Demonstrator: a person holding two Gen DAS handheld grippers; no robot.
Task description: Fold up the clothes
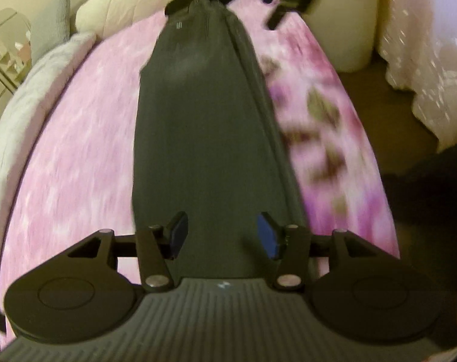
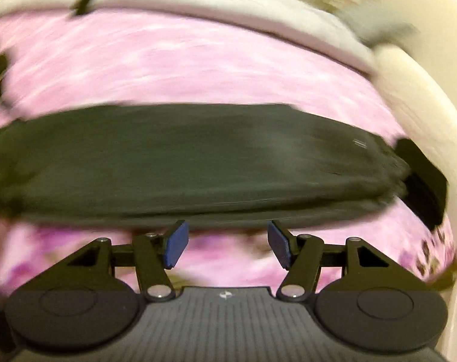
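both my left claw [image 1: 222, 235] and right claw [image 2: 225, 246] gape wide, gripping nothing; pinching one layer of the dark trousers [image 1: 204, 126] would drag them skewed toward the bed [image 1: 77, 157] edge

Pink floral bedspread [image 1: 77, 157], cream pillow [image 1: 129, 3], white curtain [image 1: 424, 60].

Open right claw [image 2: 225, 244] beside trousers [image 2: 198, 163]
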